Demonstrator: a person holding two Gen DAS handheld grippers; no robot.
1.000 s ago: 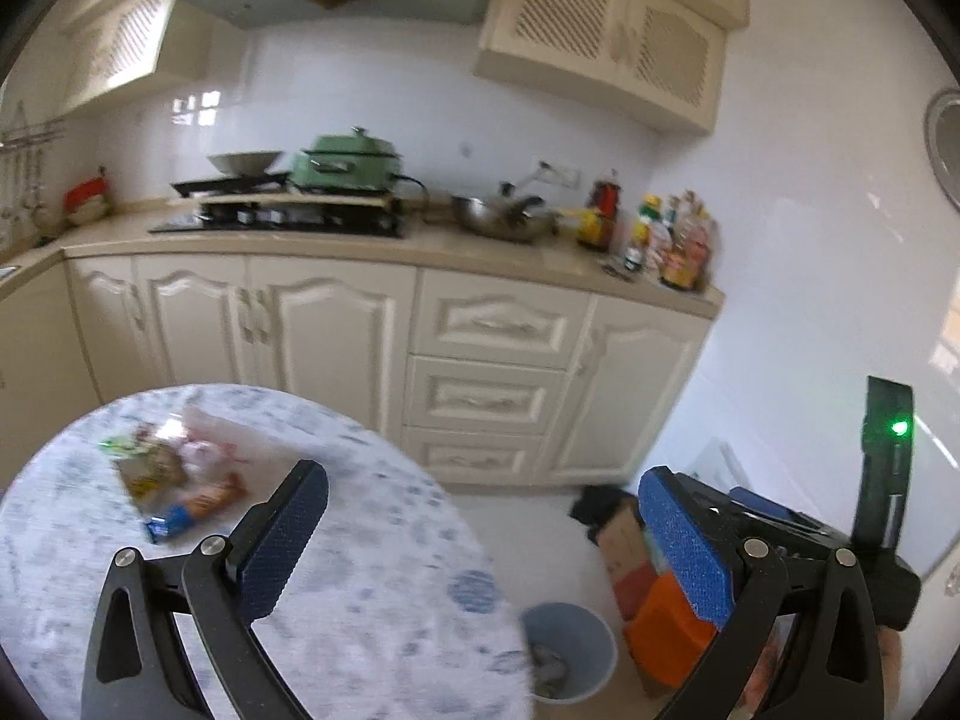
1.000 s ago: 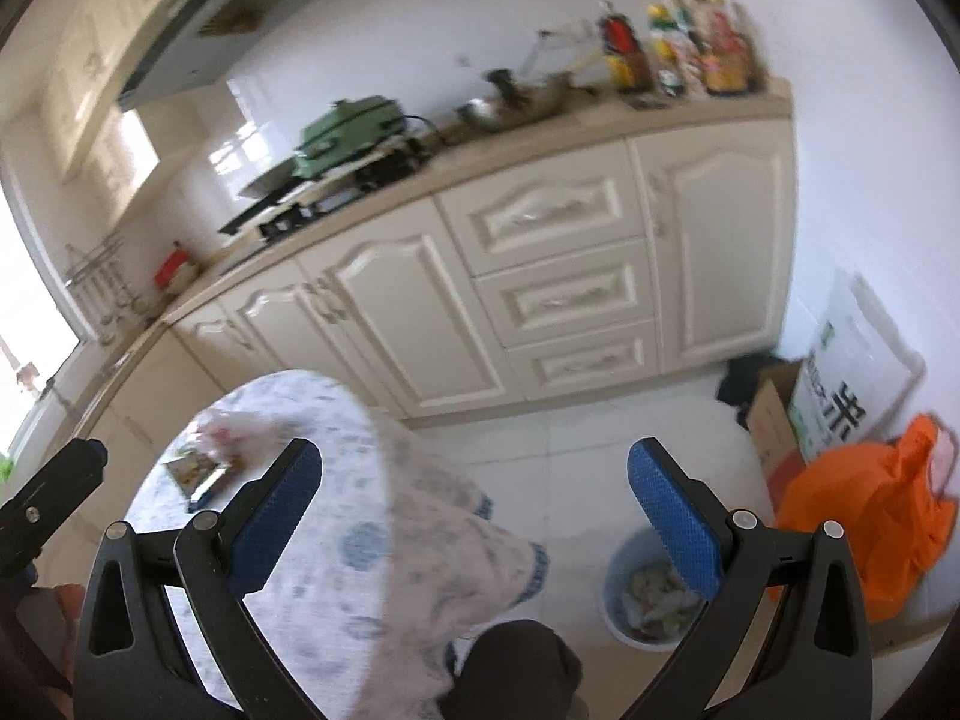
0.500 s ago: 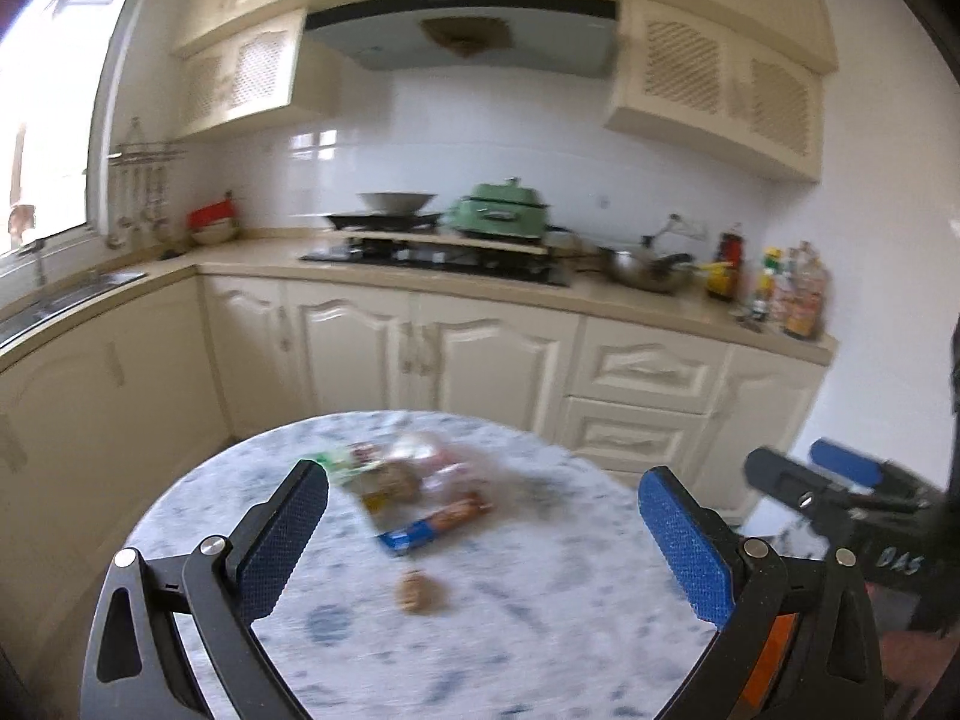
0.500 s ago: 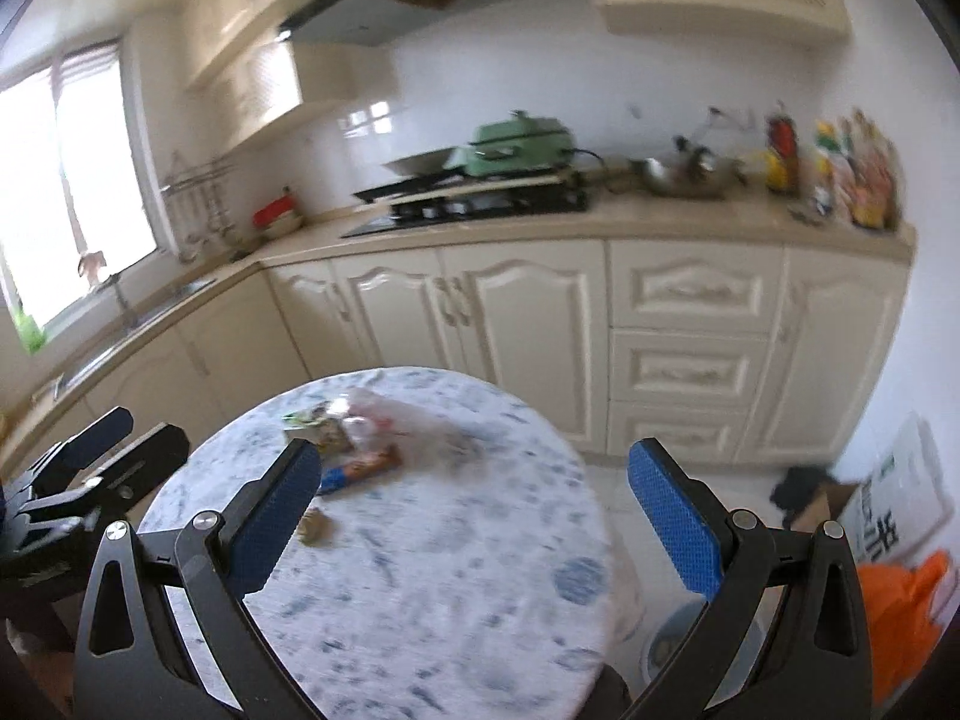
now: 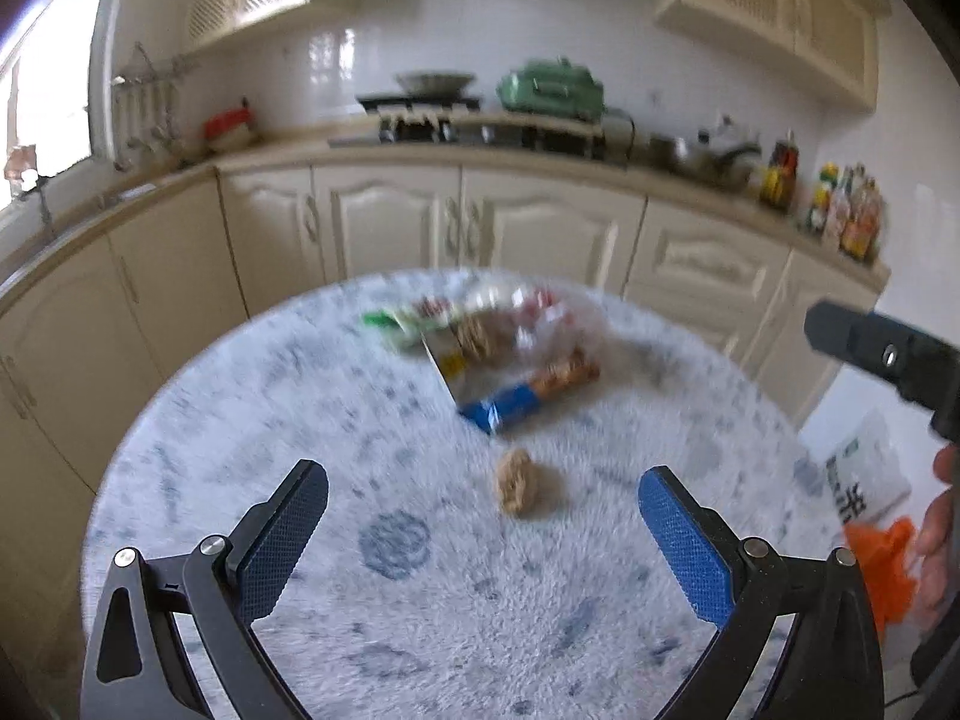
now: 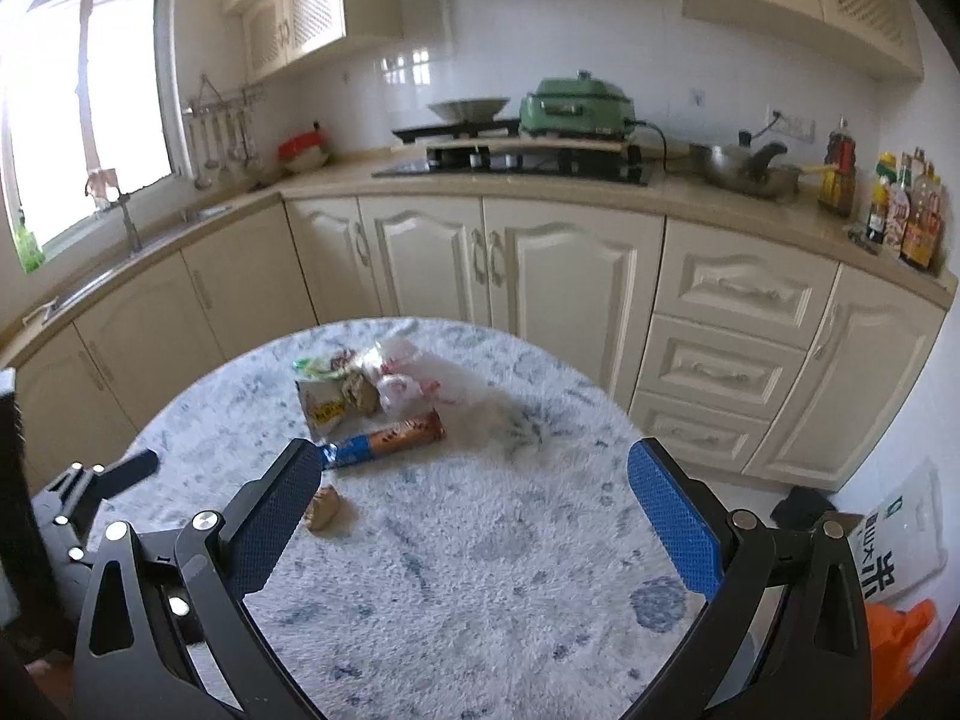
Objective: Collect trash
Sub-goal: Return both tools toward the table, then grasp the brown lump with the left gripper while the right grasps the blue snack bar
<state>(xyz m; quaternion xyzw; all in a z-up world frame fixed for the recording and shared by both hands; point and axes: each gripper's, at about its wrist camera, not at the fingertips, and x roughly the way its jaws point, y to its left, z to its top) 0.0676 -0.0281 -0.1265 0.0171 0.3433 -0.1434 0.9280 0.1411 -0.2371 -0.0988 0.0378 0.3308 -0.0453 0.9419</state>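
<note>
A pile of wrappers lies on the far half of the round marbled table (image 5: pixel 372 630) (image 6: pixel 480 600): a blue-and-orange snack packet (image 5: pixel 528 393) (image 6: pixel 384 441), a yellowish packet (image 6: pixel 327 405), a green wrapper (image 5: pixel 390 321) and a clear plastic bag (image 6: pixel 420 381). A small brown crumpled scrap (image 5: pixel 515 480) (image 6: pixel 323 509) sits nearer. My left gripper (image 5: pixel 483 534) is open above the table, just short of the scrap. My right gripper (image 6: pixel 471 528) is open too, with the scrap beside its left finger (image 6: pixel 273 510). Both hold nothing. The left view is blurred.
Cream cabinets (image 6: pixel 498 264) and a counter with a stove, green cooker (image 6: pixel 576 108), pan and bottles (image 6: pixel 906 216) run behind the table. On the floor at right are a white sack (image 6: pixel 894 558) and an orange bag (image 6: pixel 900 642). A hand (image 5: pixel 939 540) shows at the right edge.
Both grippers swung from the bin side toward the table and dropped closer to it. The wrappers and scrap now appear larger and more central. Both stayed open.
</note>
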